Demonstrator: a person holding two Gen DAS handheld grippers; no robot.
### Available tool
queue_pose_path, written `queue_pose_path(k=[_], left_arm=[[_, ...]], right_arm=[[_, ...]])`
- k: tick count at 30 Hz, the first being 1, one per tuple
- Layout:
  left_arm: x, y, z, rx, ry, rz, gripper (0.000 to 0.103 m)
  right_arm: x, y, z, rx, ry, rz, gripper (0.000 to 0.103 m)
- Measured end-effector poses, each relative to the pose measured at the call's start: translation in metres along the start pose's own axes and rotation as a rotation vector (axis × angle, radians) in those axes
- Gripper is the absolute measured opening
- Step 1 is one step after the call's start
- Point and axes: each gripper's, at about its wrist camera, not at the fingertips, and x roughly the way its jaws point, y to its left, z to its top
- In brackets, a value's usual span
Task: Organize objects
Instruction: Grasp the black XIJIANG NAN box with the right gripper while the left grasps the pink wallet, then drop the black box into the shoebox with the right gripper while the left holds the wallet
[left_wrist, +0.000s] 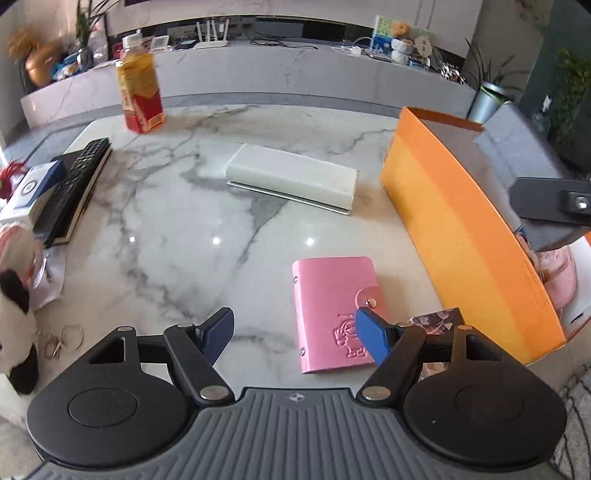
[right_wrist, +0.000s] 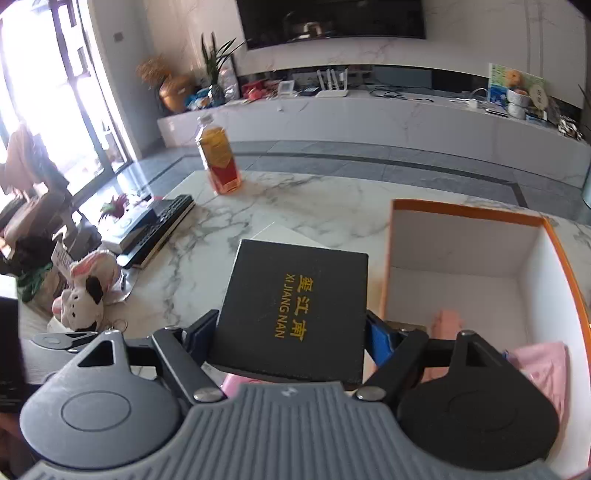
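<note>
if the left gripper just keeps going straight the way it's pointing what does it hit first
Probably the white box. The left gripper is open, with bare marble table between its fingers and that box. The pink card holder lies slightly right of centre, by the right finger, so it may get clipped first; depth is unclear.

The black box (right_wrist: 291, 314) hides most of the pink wallet (right_wrist: 236, 382).
</note>
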Motion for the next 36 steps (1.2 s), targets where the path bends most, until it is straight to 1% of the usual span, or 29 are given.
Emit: queue_pose_path(k=[2,3,5,6,7,10,11,12,15,18,20,22,23,24,25,28,29,30,33,36], left_arm=[[0.016,-0.011,0.004,0.024,0.037,-0.027,0.086],[0.024,-0.016,0.004,0.025,0.060,-0.026,0.086],[0.038,-0.027,0.004,0.040,0.100,0.032,0.084],[0.041,-0.032,0.003,0.047,0.100,0.054,0.084],[0.044,-0.034,0.003,0.053,0.096,0.058,0.084],[0.052,-0.036,0.006,0.033,0.119,0.029,0.084],[0.055,-0.037,0.006,0.028,0.123,0.022,0.085],[0.058,-0.038,0.006,0.027,0.127,0.020,0.089],[0.064,-0.040,0.005,0.027,0.124,0.032,0.093],[0.066,-0.040,0.004,0.012,0.101,0.036,0.093],[0.068,-0.042,0.003,0.030,0.090,0.039,0.094],[0.073,-0.045,0.001,0.056,0.095,0.051,0.096],[0.076,-0.047,-0.001,0.075,0.101,0.057,0.100],[0.076,-0.046,-0.003,0.074,0.088,0.042,0.102],[0.078,-0.047,-0.003,0.079,0.081,0.038,0.103],[0.078,-0.047,-0.003,0.079,0.077,0.035,0.103],[0.078,-0.047,-0.004,0.081,0.072,0.035,0.102],[0.076,-0.047,-0.005,0.083,0.055,0.039,0.095],[0.076,-0.048,-0.004,0.089,0.058,0.038,0.094],[0.074,-0.050,-0.006,0.098,0.040,0.049,0.093]], right_arm=[[-0.011,-0.013,-0.009,0.011,-0.030,-0.043,0.081],[-0.016,-0.020,-0.012,0.028,-0.049,-0.053,0.081],[-0.021,-0.034,-0.018,0.072,-0.070,-0.053,0.081],[-0.023,-0.040,-0.020,0.092,-0.083,-0.059,0.081],[-0.024,-0.046,-0.023,0.100,-0.088,-0.073,0.081],[-0.023,-0.059,-0.028,0.116,-0.079,-0.081,0.081],[-0.021,-0.062,-0.029,0.126,-0.075,-0.075,0.081],[-0.020,-0.065,-0.030,0.133,-0.074,-0.071,0.081],[-0.018,-0.072,-0.031,0.153,-0.075,-0.071,0.081],[-0.018,-0.076,-0.035,0.177,-0.071,-0.060,0.081],[-0.019,-0.079,-0.037,0.189,-0.071,-0.051,0.081],[-0.019,-0.081,-0.037,0.198,-0.073,-0.050,0.081],[-0.019,-0.082,-0.037,0.201,-0.072,-0.050,0.081],[-0.020,-0.083,-0.038,0.206,-0.073,-0.048,0.081],[-0.021,-0.084,-0.038,0.211,-0.075,-0.045,0.081],[-0.023,-0.085,-0.037,0.216,-0.081,-0.042,0.081],[-0.023,-0.085,-0.038,0.215,-0.081,-0.043,0.081],[-0.023,-0.085,-0.038,0.215,-0.081,-0.044,0.081],[-0.022,-0.086,-0.039,0.215,-0.075,-0.047,0.081],[-0.021,-0.086,-0.040,0.209,-0.073,-0.050,0.081]])
